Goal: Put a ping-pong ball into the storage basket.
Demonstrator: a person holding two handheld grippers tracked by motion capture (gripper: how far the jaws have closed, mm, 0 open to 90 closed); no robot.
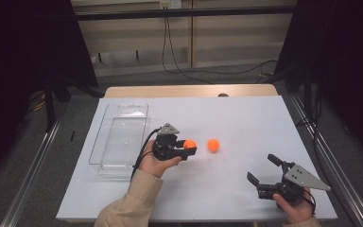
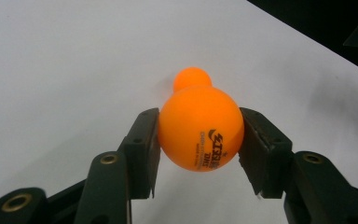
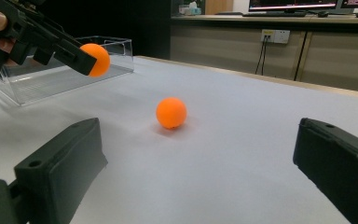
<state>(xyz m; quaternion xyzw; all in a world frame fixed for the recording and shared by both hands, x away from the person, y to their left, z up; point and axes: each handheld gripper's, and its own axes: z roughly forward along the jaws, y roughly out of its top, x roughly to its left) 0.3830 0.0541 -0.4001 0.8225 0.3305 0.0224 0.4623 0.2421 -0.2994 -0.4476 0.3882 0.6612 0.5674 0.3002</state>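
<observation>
L gripper (image 2: 199, 140) clamps printed orange ball (image 2: 200, 135), lettering legible close up; R gripper (image 1: 263, 171) wide, free ball (image 3: 171, 113) ahead

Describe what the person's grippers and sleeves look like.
Both the left gripper and the right gripper are black with two blocky jaws, and each carries a grey three-cornered plate on top. A black cable trails from the left one. The sleeves are beige.

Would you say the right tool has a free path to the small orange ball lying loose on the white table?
Probably yes: the right tool is open, and bare white table lies between it and the loose orange ball.
</observation>
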